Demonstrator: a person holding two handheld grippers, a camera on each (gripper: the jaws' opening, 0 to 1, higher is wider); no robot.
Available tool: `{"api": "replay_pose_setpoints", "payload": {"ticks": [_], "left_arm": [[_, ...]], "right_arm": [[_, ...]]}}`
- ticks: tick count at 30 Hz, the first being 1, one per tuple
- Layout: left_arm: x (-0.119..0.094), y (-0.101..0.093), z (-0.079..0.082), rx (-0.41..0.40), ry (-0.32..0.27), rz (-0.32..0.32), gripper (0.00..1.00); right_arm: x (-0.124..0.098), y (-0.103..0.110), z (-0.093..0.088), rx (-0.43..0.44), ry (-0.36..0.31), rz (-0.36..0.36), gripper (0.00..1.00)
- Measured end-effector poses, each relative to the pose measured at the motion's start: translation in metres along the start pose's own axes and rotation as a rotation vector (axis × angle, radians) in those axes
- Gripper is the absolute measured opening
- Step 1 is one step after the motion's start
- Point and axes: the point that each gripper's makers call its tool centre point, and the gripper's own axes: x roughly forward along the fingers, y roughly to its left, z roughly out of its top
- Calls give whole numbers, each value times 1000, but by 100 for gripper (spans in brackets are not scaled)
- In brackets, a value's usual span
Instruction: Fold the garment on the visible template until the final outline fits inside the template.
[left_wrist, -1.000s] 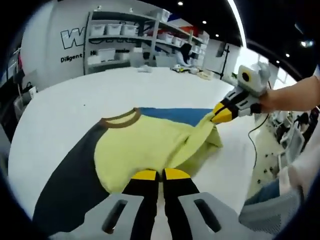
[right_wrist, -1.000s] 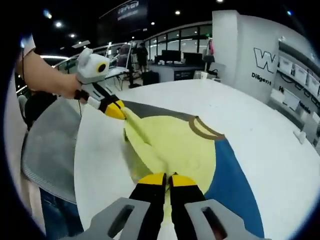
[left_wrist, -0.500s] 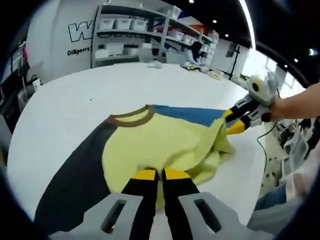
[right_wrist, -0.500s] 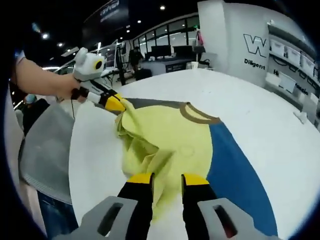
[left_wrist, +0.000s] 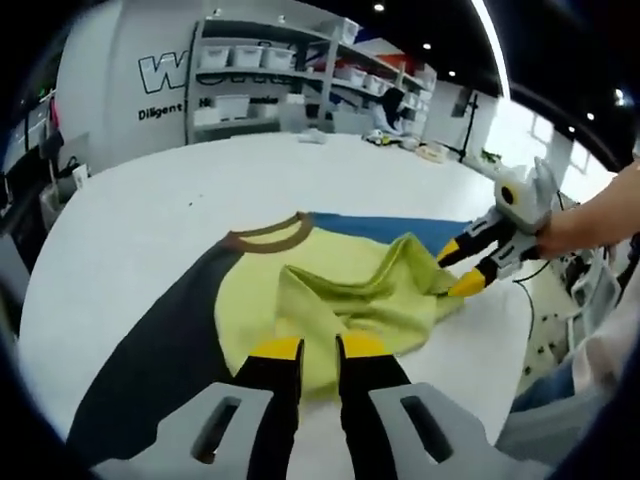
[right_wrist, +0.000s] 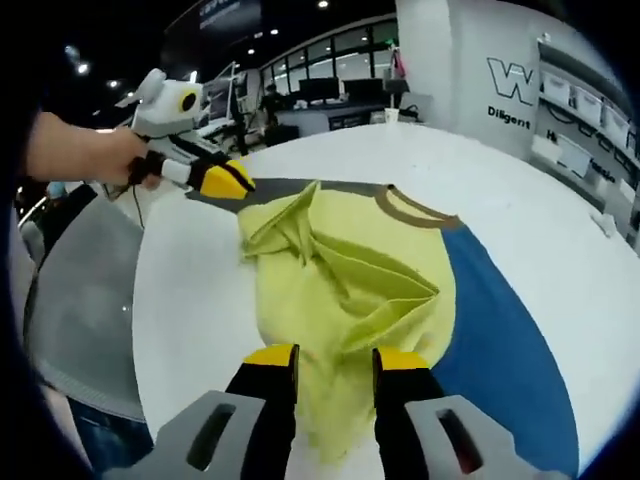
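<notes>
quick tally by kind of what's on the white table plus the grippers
yellow garment: 1
template panels: 2, dark and blue
grippers: 2, left gripper and right gripper
total: 5

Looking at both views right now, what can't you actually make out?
- Template outline: garment covers its middle, both views.
- Garment's near hem: hidden behind the right gripper in its view, behind the left gripper in its view.
- Shelf bins: contents too small, left gripper view.
</notes>
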Motion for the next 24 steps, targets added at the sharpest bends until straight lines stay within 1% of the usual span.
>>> {"api": "replay_pose_setpoints", "payload": {"ticks": [2, 5, 7, 9, 11, 13, 14, 15, 16, 17, 19, 20, 22, 23, 24], "left_arm": [[0, -1, -4, -1, 5, -2, 10], [0, -4, -6, -1, 9, -8, 13], [1, -9, -8, 20, 16, -16, 18], [3, -13, -11, 48, 26, -27, 23], [4, -16, -17, 80, 45, -30, 28], [6, -20, -24, 113, 69, -36, 34], [7, -22, -27, 133, 78, -40, 36], [8, -24, -31, 181, 93, -41, 36], [9, -24, -33, 203, 101, -35, 35], [11, -26, -37, 198, 109, -35, 35], [16, -25, -40, 202, 118, -27, 37], [17, -24, -41, 206, 120, -24, 36], [19, -13, -38, 226, 113, 25, 36], [19, -11, -37, 226, 113, 33, 35], [18, -6, -32, 231, 104, 61, 35]], "right_arm": [[2, -6, 3, 20, 1, -13, 23], [6, -11, 4, 41, 13, -27, 18], [7, -14, 3, 30, 23, -42, 11], [7, -19, -6, -2, 69, -63, 0], [5, -22, -3, 10, 47, -78, 0], [-1, -23, -2, 26, 26, -75, 0], [-4, -24, -1, 26, 18, -80, 0], [-9, -26, 1, 26, 5, -88, 0], [-12, -27, 5, 30, -15, -89, 0], [-17, -29, 7, 31, -32, -91, 0], [-23, -31, 8, 23, -30, -97, 0], [-26, -32, 9, 22, -35, -98, 0], [-33, -35, 15, 20, -61, -104, 0], [-37, -36, 18, 20, -66, -107, 0], [-40, -37, 21, 16, -76, -110, 0]]}}
